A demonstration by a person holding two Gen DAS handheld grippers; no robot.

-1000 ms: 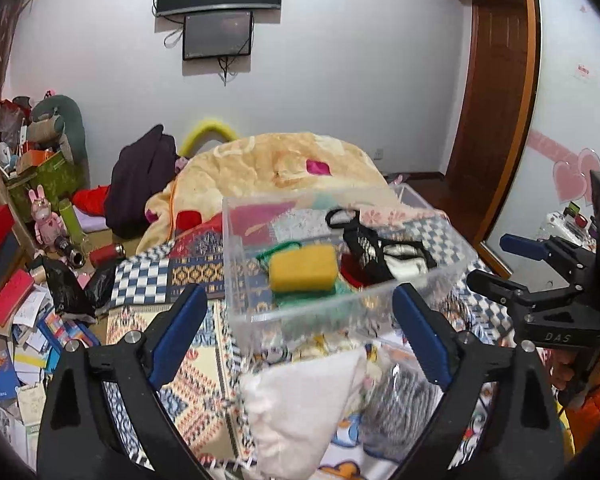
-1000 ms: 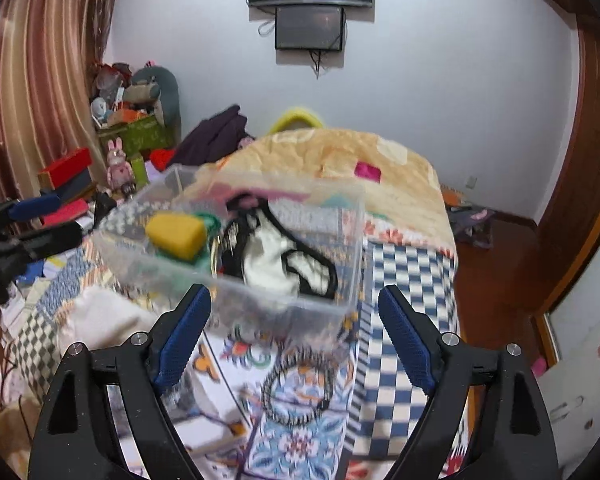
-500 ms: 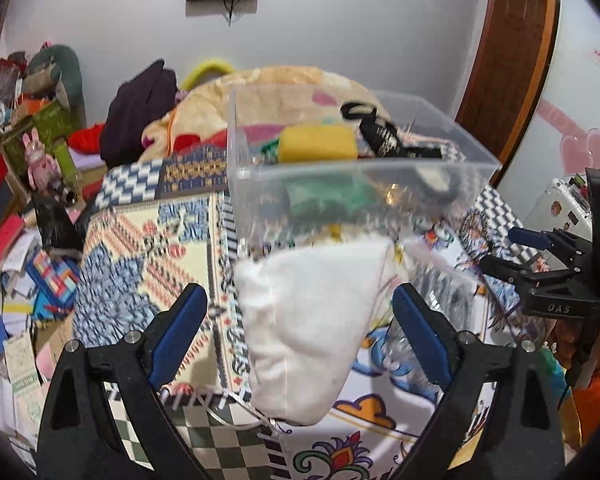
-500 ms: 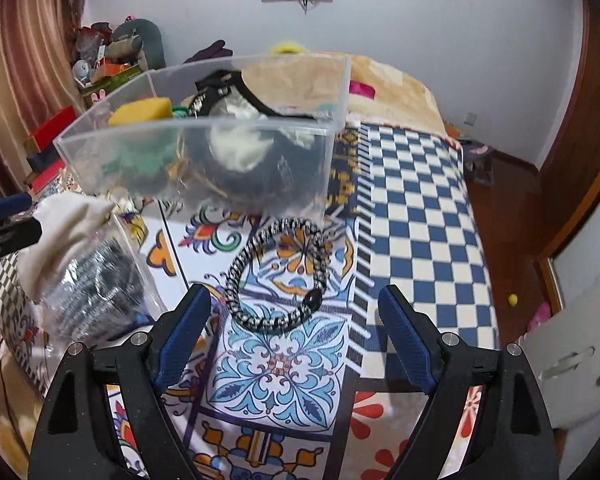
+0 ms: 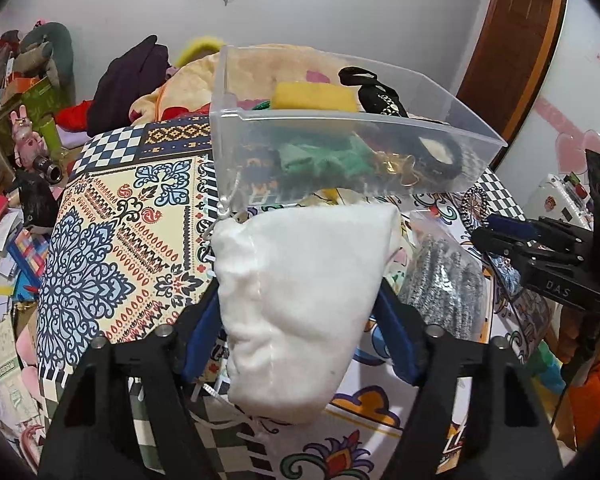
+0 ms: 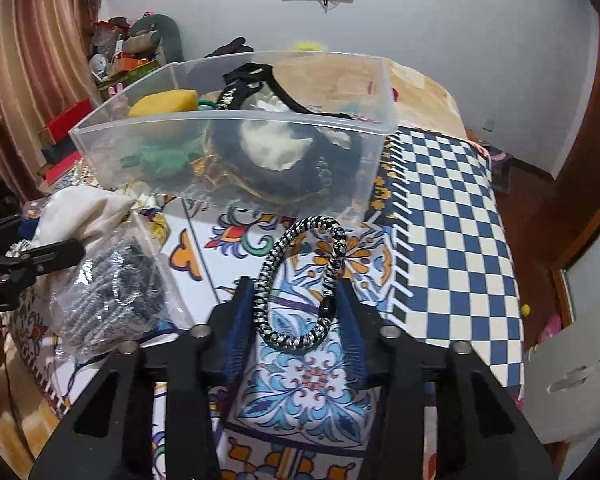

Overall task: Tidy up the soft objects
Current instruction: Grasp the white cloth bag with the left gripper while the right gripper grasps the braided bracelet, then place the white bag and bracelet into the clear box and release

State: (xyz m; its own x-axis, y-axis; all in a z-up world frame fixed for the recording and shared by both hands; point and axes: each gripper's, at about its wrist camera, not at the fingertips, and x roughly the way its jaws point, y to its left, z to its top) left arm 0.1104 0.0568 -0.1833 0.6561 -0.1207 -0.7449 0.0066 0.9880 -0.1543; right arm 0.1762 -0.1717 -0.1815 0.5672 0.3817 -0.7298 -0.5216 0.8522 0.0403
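Observation:
My left gripper [image 5: 298,320] is shut on a white cloth pouch [image 5: 300,292] that lies on the patterned bedspread. My right gripper [image 6: 296,312] is shut on a black-and-white braided rope bracelet [image 6: 300,280]. A clear plastic bin [image 5: 340,148] stands just beyond both; it holds a yellow sponge [image 5: 314,96], green cloth [image 5: 320,156] and a black strap with white fabric [image 6: 276,140]. The bin also shows in the right wrist view [image 6: 236,152]. A clear bag of grey knit [image 5: 444,280] lies right of the pouch, also in the right wrist view [image 6: 116,292].
The patterned bedspread [image 5: 112,232] covers the bed, with a yellow quilt [image 5: 260,60] behind the bin. The right gripper shows in the left wrist view [image 5: 540,256]. Clutter, boxes and toys [image 5: 20,120] fill the floor at left. A wooden door [image 5: 516,40] is at right.
Both grippers dropped toward the bed and closed: the left onto the white pouch, the right onto the braided bracelet. The bin now sits higher in both views.

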